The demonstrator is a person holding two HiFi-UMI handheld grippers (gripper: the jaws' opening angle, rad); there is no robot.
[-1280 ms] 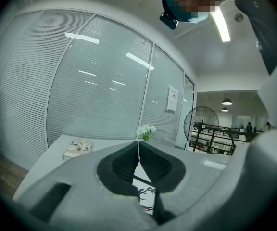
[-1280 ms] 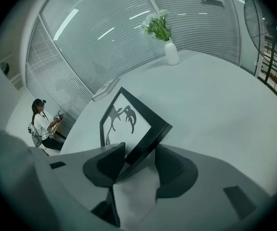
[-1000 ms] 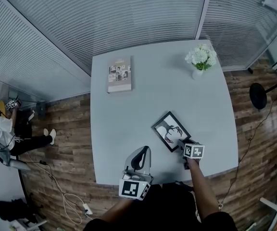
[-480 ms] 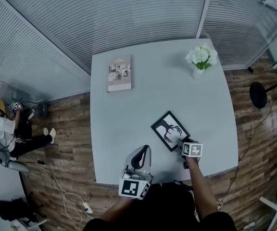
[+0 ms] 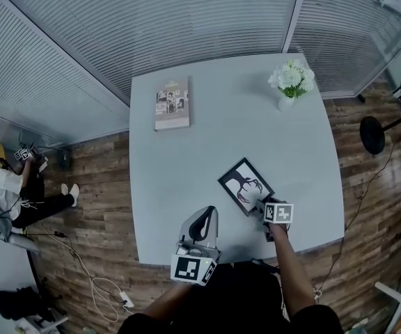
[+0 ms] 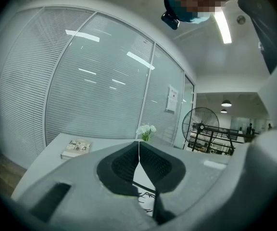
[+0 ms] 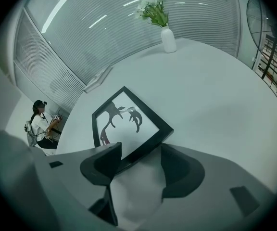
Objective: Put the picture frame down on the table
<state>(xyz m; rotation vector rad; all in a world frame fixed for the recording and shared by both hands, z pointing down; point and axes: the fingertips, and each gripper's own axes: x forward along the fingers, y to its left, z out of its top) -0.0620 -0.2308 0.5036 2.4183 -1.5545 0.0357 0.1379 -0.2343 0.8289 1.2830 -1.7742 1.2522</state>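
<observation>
Right claw (image 5: 260, 207) has just been opening. Its jaws now stand wide apart, and the near corner of the frame (image 5: 246, 186) sits in the gap between them.

In the right gripper view the frame (image 7: 129, 124) lies flat, face up, on the table (image 7: 215, 105). The left jaw of the right claw (image 7: 141, 153) is close against the frame's lower edge, and we cannot tell whether it touches. The right jaw stands clear of it. Neither pad presses.

From the head view, the frame sits at about 4 o'clock from the middle of the table (image 5: 214, 145), turned diamond-wise, near the front edge but fully on the top.

Left claw (image 5: 205, 218) hangs over the front edge at 6 o'clock, well apart from the frame. Its jaws are together with nothing in them; the left gripper view shows the left claw (image 6: 139, 146) with pads meeting along one line.

Book (image 5: 172, 104) lies at 11 o'clock and the vase (image 5: 286, 103) stands at 1 o'clock, both far from the work.

Our reading: the frame is released and the table carries its weight, so the put-down looks all but done. What remains is drawing the right claw back towards 5 o'clock. The risk is the left jaw catching the edge and dragging the frame towards the table's rim.
</observation>
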